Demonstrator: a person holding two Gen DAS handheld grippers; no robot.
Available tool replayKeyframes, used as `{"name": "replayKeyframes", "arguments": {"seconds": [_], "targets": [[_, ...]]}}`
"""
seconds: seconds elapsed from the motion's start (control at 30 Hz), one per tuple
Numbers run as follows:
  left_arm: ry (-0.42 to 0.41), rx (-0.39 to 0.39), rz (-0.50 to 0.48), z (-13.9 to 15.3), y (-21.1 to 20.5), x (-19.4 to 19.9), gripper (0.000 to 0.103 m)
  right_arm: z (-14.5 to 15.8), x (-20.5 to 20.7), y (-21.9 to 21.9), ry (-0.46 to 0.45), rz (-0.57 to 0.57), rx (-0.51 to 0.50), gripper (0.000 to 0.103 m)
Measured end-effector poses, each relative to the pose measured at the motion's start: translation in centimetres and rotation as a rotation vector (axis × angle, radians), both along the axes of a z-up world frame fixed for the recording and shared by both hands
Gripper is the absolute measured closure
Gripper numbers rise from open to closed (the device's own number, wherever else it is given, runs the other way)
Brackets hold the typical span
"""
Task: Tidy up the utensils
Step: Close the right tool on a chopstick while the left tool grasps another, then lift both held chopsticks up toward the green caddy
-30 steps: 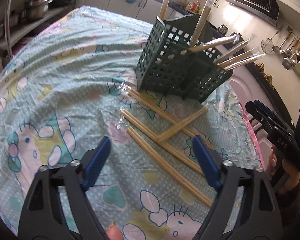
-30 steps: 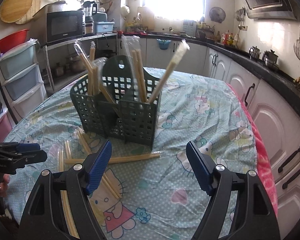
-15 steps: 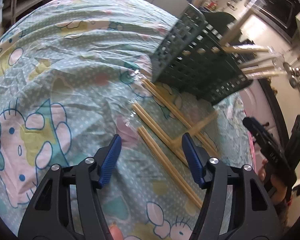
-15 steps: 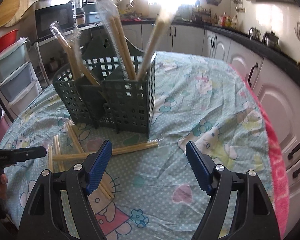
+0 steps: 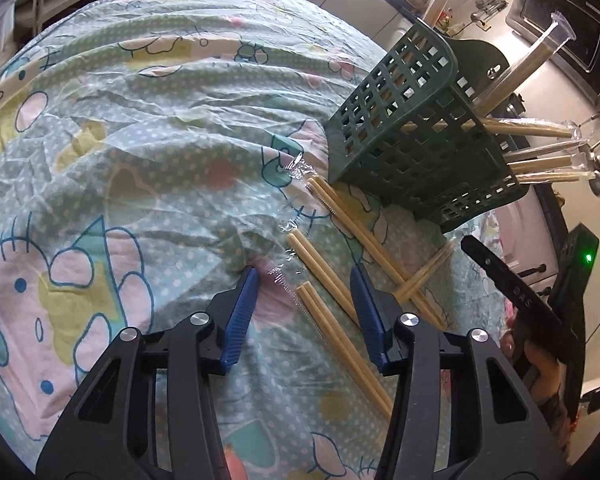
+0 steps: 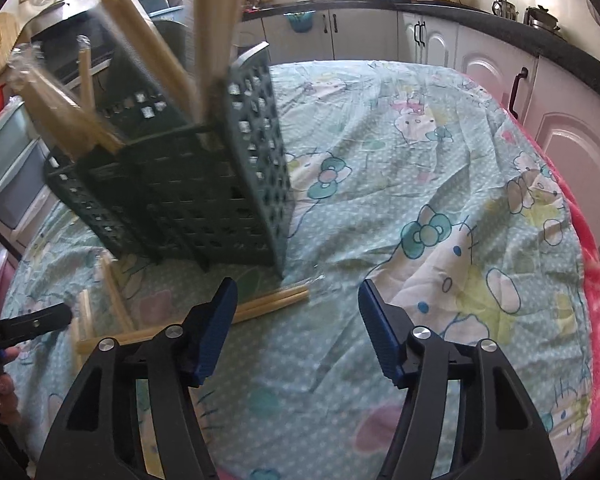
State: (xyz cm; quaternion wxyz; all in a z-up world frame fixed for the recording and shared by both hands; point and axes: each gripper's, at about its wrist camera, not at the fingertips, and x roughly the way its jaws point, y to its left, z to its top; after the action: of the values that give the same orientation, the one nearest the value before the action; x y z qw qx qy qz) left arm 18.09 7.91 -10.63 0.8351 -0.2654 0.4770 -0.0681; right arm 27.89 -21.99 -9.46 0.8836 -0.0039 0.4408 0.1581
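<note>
A dark green lattice utensil caddy (image 5: 412,140) stands on the table with several plastic-wrapped chopstick pairs upright in it; it also shows in the right wrist view (image 6: 196,184). Several wrapped chopstick pairs (image 5: 340,320) lie crossed on the cloth in front of it. My left gripper (image 5: 304,276) is open, low over the cloth, its fingers on either side of the near ends of two pairs. My right gripper (image 6: 296,292) is open and empty, close to the caddy, over the end of one lying pair (image 6: 272,304).
The table wears a teal cartoon-print cloth (image 5: 140,120). A pink edge (image 6: 596,320) runs along the right side in the right wrist view. White kitchen cabinets (image 6: 500,60) and a dark counter stand beyond. Storage drawers (image 6: 8,168) stand to the left.
My left gripper has dropped and moved forward onto the near ends of the lying chopsticks, its opening narrower. My right gripper has moved forward and down, close to the caddy.
</note>
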Motion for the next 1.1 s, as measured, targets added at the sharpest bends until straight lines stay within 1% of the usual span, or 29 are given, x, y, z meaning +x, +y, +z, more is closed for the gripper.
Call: {"name": "replayKeyframes", "arguments": {"seconds": [0.17, 0.23, 0.4, 0.43, 0.5, 0.57, 0.63, 0.77, 0.93, 1.03, 1.1], "targets": [[0.0, 0.013, 0.005, -0.2, 0.1, 0.1, 0.069, -1.1, 1.3, -0.8, 0.042, -0.01, 0.025, 0.06], [-0.001, 0.019, 0.007, -0.2, 0.0, 0.1, 0.071, -1.4, 1.5, -0.9, 0.045, -0.012, 0.029, 0.064], [-0.001, 0.035, 0.011, -0.3, -0.2, 0.4, 0.074, -1.6, 2.1, -1.2, 0.046, -0.008, 0.045, 0.07], [-0.001, 0.038, 0.012, -0.3, -0.2, 0.4, 0.075, -1.7, 2.3, -1.3, 0.045, -0.009, 0.045, 0.073], [-0.001, 0.046, 0.012, -0.2, -0.3, 0.5, 0.077, -1.7, 2.2, -1.2, 0.046, -0.007, 0.043, 0.078], [-0.003, 0.055, 0.012, -0.3, -0.6, 0.6, 0.077, -1.7, 2.2, -1.1, 0.045, 0.0, 0.039, 0.082], [-0.004, 0.062, 0.011, -0.3, -0.7, 0.5, 0.078, -1.7, 2.1, -1.0, 0.041, 0.007, 0.032, 0.085], [-0.006, 0.068, 0.015, -0.4, -0.6, 0.5, 0.083, -1.6, 1.6, -0.4, 0.027, 0.018, 0.001, 0.093], [-0.006, 0.067, 0.017, -0.6, -0.3, 0.3, 0.086, -1.4, 1.1, -0.3, 0.014, 0.017, -0.017, 0.099], [-0.007, 0.065, 0.016, -0.6, -0.2, 0.2, 0.088, -1.1, 0.6, -0.6, 0.0, 0.013, -0.02, 0.1], [-0.006, 0.056, 0.019, -0.7, 0.0, 0.1, 0.091, -0.7, 0.3, -0.8, -0.009, 0.01, -0.013, 0.1]]}}
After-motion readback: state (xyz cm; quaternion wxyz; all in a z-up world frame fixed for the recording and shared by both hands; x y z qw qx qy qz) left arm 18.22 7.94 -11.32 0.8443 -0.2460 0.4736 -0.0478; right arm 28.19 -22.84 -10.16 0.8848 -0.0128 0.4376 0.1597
